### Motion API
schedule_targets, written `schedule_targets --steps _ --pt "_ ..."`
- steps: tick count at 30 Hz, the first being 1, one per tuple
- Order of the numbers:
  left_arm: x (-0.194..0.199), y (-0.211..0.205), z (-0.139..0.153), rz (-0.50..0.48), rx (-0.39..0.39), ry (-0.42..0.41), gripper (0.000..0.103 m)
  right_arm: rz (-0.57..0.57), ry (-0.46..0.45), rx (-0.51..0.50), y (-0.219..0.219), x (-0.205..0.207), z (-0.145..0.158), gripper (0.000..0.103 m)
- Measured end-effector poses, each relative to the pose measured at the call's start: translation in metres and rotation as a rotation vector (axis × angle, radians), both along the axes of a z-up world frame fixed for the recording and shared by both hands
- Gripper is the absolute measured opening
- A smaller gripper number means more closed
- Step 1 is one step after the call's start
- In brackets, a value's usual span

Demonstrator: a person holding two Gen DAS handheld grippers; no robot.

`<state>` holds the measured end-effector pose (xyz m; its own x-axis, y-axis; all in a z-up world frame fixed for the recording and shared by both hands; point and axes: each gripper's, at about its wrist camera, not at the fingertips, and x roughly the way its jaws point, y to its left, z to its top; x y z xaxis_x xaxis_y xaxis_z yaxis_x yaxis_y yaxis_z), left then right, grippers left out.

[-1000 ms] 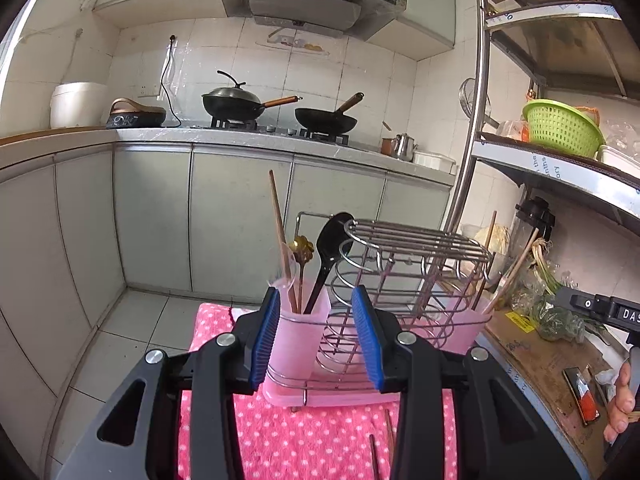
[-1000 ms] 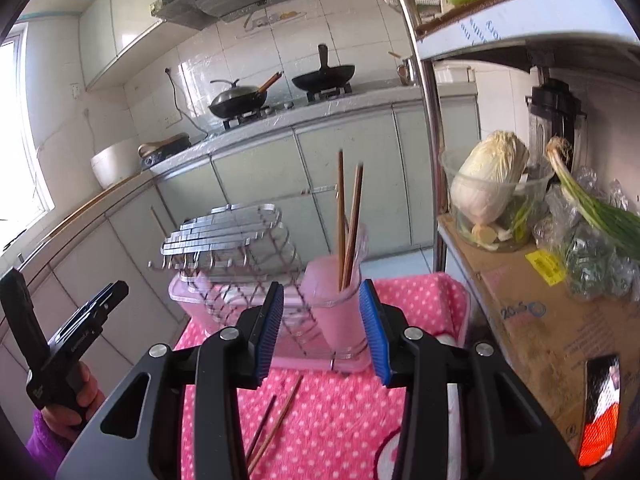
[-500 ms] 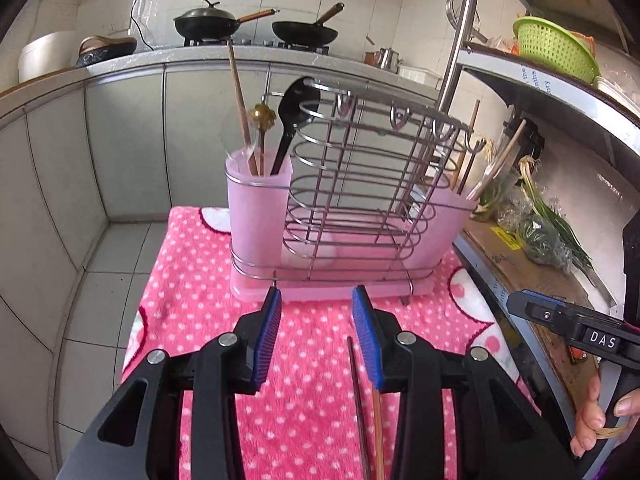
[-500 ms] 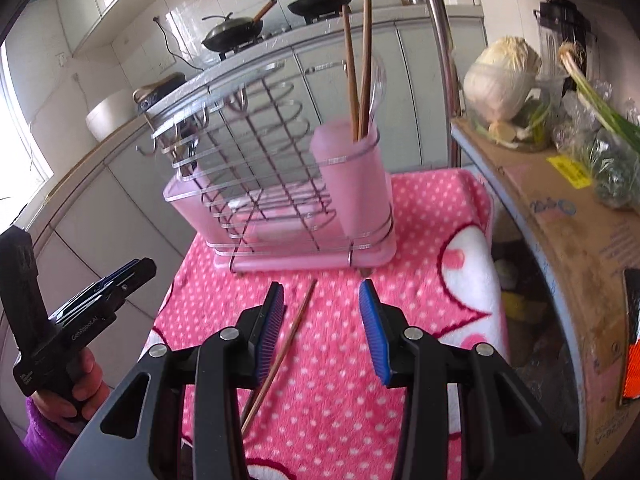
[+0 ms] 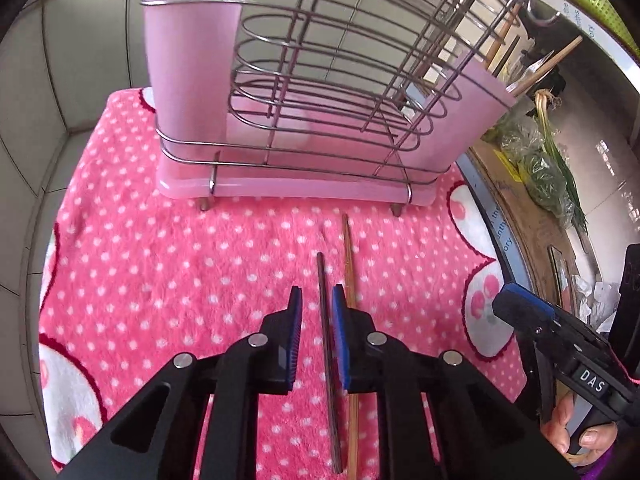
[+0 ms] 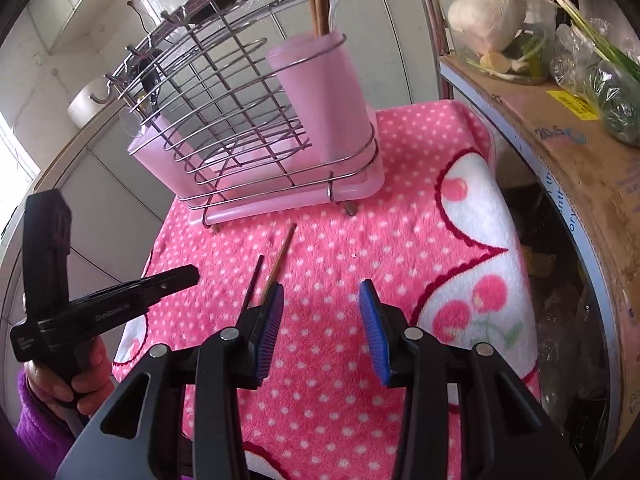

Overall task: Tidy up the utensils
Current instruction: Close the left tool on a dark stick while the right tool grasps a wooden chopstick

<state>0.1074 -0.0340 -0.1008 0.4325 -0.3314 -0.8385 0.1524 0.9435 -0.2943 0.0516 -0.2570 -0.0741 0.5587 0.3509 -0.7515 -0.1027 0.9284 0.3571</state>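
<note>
Two chopsticks lie side by side on the pink dotted towel [image 5: 160, 260], in front of the wire utensil rack [image 5: 320, 80] with its pink cups. My left gripper [image 5: 317, 298] points down at the towel and its jaws are closing. The dark chopstick [image 5: 321, 272] runs between them, with a gap still showing on its left side. The light wooden chopstick [image 5: 347, 248] lies just outside the right finger. My right gripper [image 6: 323, 292] hovers open over the towel with nothing between its fingers. Both chopsticks [image 6: 286, 248] lie to its left, and the rack [image 6: 240, 128] stands beyond.
The rack's cups [image 6: 324, 100] hold chopsticks and spoons. A low shelf on the right carries a cardboard sheet [image 6: 560, 128], green onions [image 5: 556, 176] and a cabbage in a bowl [image 6: 488, 20]. Cabinet fronts and tiled floor lie past the towel's far and left edges.
Both grippers dropped toward the towel and tipped downward, so the rack now fills the top of each view. The left jaws narrowed around the dark chopstick. The right jaws kept their width.
</note>
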Motion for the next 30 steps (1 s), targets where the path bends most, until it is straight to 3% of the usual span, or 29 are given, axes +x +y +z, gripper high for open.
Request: schedule_targets --steps 13,20,30 --pt "0.041 -0.038 -0.047 -0.023 0.119 0.172 0.011 0.01 0.022 0.038 -0.008 0.009 -0.011 0.04" --pt "0.049 -0.049 -0.049 -0.02 0.131 0.175 0.004 0.023 0.038 0.047 -0.001 0.017 -0.01 0.04" --pt "0.043 0.005 -0.009 0.064 0.069 0.086 0.004 0.078 0.126 0.09 0.038 0.046 -0.025 0.04"
